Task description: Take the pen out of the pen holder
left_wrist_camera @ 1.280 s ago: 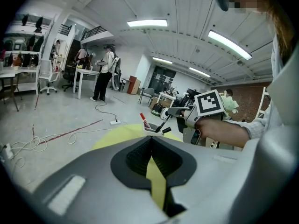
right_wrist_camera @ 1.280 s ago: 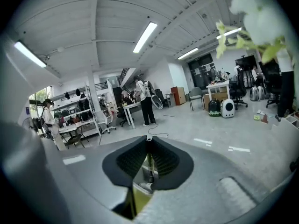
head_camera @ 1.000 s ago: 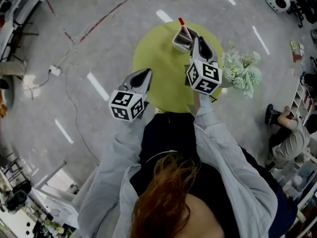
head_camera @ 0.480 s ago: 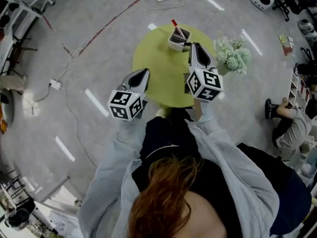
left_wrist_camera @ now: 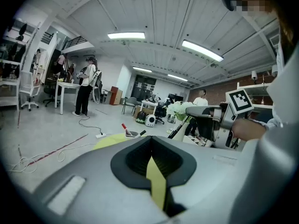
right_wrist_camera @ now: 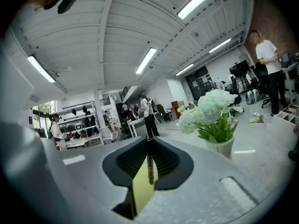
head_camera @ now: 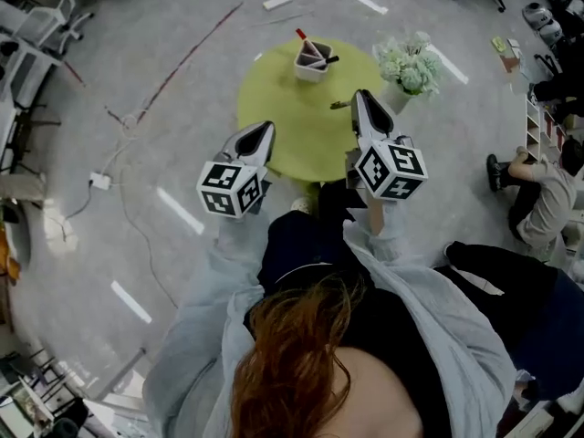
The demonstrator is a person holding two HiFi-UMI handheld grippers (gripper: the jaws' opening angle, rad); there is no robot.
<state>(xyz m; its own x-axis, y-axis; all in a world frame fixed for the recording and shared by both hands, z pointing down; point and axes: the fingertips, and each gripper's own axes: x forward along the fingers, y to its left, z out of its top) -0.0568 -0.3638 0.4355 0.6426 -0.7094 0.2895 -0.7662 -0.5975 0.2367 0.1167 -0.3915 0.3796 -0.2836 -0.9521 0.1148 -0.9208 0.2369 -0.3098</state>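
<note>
A white pen holder (head_camera: pixel 310 60) stands at the far side of the round yellow-green table (head_camera: pixel 283 126), with a red-capped pen (head_camera: pixel 301 36) and a dark one still in it. My right gripper (head_camera: pixel 359 97) hovers over the table's right part, well short of the holder, shut on a thin dark pen (head_camera: pixel 339 105) that pokes out leftward. In the right gripper view the pen (right_wrist_camera: pixel 149 169) stands upright between the closed jaws (right_wrist_camera: pixel 148 141). My left gripper (head_camera: pixel 265 130) is at the table's near left edge, shut and empty (left_wrist_camera: pixel 150 139). From there the holder (left_wrist_camera: pixel 132 134) shows ahead.
A vase of pale flowers (head_camera: pixel 406 64) stands at the table's right rim, close to the right gripper. Cables and a power strip (head_camera: pixel 278 1) lie on the floor beyond. A person sits on the floor at the right (head_camera: pixel 543 203); others stand in the background.
The right gripper has drawn back from the pen holder toward the person with the dark pen in its jaws. The left gripper shifted only slightly.
</note>
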